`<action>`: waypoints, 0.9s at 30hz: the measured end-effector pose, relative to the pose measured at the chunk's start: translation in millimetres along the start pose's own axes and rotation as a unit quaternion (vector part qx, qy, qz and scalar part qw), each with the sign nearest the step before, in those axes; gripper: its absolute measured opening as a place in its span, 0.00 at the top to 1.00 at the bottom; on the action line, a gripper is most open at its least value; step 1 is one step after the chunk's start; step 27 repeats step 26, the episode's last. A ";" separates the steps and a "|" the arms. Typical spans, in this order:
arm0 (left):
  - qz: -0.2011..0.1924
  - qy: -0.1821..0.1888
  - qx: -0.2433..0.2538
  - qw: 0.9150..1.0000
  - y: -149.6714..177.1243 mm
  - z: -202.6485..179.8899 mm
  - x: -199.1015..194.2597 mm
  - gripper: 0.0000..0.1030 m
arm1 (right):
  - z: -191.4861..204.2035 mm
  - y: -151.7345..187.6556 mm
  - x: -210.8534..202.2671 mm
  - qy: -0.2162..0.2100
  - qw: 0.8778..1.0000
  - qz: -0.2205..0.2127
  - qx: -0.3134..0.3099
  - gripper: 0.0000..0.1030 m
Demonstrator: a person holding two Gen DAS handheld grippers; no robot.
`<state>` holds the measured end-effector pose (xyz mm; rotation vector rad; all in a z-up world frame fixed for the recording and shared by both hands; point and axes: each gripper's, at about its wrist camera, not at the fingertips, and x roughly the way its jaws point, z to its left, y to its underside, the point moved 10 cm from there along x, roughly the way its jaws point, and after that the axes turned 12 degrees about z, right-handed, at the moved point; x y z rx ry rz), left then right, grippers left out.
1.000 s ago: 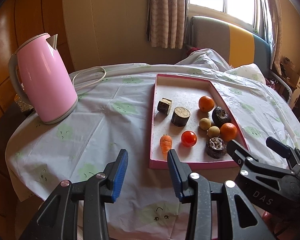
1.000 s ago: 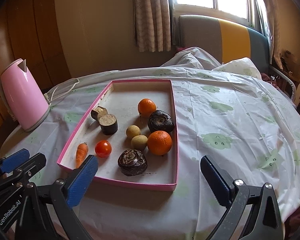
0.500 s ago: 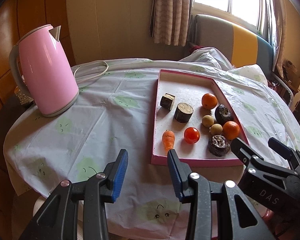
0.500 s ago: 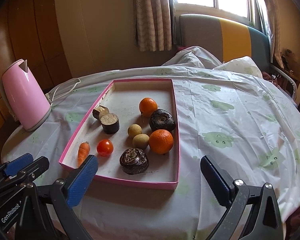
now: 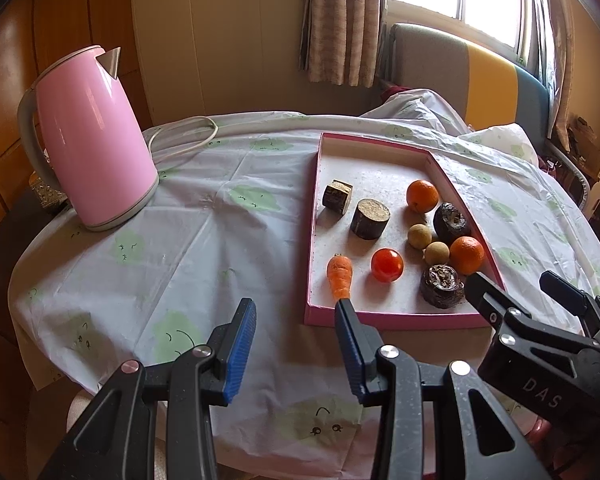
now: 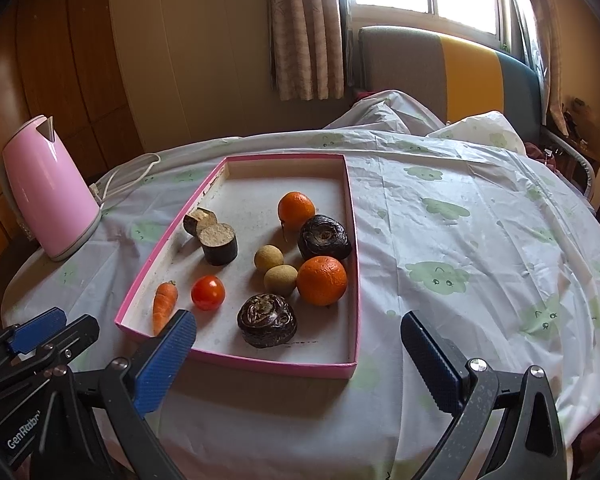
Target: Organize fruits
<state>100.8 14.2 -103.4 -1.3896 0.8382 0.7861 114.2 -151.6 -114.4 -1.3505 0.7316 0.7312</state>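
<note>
The pink kettle (image 5: pixel 92 140) stood at the left of the table, looming slightly larger in the left wrist view than 1 second before. The left gripper (image 5: pixel 296 344) hovered over the tablecloth (image 5: pixel 204 248) just short of the pink tray (image 6: pixel 240 362), jaws parted and empty, as before. In the tray the carrot (image 6: pixel 164 306), tomato (image 6: pixel 208 292), 2 oranges (image 6: pixel 322 280) and the other pieces lay unmoved. The right gripper (image 6: pixel 300 356) hung wide open at the tray's near edge, gripping nothing.
</note>
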 end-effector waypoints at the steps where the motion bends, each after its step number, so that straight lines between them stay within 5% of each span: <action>1: 0.000 0.000 0.000 1.000 0.0 -0.2 0.2 0.60 | 0.3 0.1 0.0 0.000 1.000 0.000 0.000 0.00; 27: 0.010 -0.022 0.000 1.000 3.3 3.9 2.7 0.60 | -0.8 -1.1 -1.6 0.001 1.000 -0.003 0.001 0.00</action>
